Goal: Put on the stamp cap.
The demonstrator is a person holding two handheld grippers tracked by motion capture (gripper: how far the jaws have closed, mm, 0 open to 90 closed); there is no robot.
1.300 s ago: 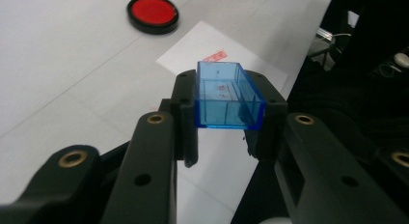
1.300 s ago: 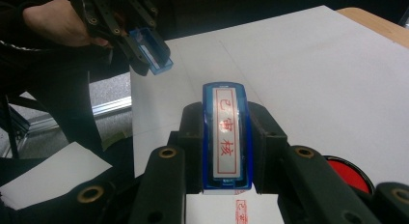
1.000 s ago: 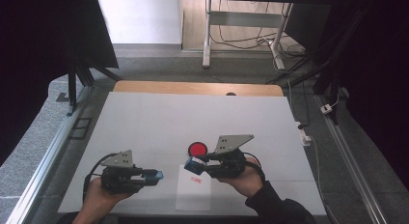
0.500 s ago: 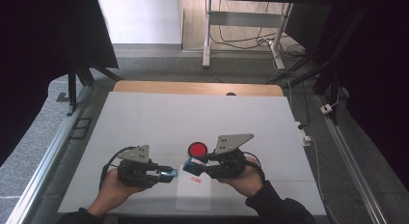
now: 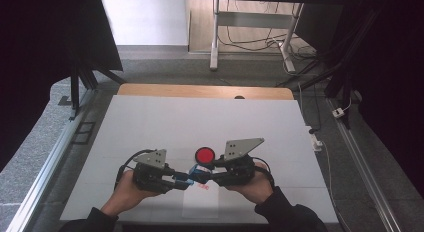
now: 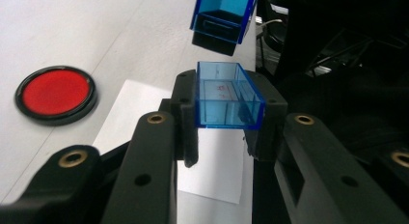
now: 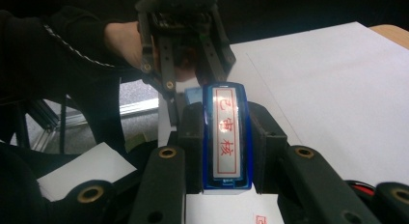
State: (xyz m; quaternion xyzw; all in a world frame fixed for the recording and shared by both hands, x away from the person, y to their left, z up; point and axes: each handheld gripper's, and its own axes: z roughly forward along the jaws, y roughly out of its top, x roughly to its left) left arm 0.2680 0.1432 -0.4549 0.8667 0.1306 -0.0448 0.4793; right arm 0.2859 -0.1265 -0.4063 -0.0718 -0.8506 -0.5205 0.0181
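Observation:
In the left gripper view, my left gripper (image 6: 226,115) is shut on a clear blue cap (image 6: 226,96), its hollow side facing away. My right gripper (image 7: 225,132) is shut on a blue stamp (image 7: 225,137) whose white label bears red characters. In the high view the left gripper (image 5: 182,181) and right gripper (image 5: 201,176) point at each other, tips almost meeting above a white paper sheet (image 5: 200,204). The stamp (image 6: 224,16) hangs just beyond the cap, slightly apart from it. A round red ink pad (image 5: 204,155) lies on the table right behind the tips.
The white table (image 5: 200,117) stretches away behind the hands, with a wooden strip (image 5: 200,91) at its far edge. The paper sheet (image 6: 212,161) carries a small red stamp mark (image 5: 202,187). Metal rails run along both sides of the table.
The left hand has moved right with the blue cap, closing in on the stamp. The right hand has stayed in place.

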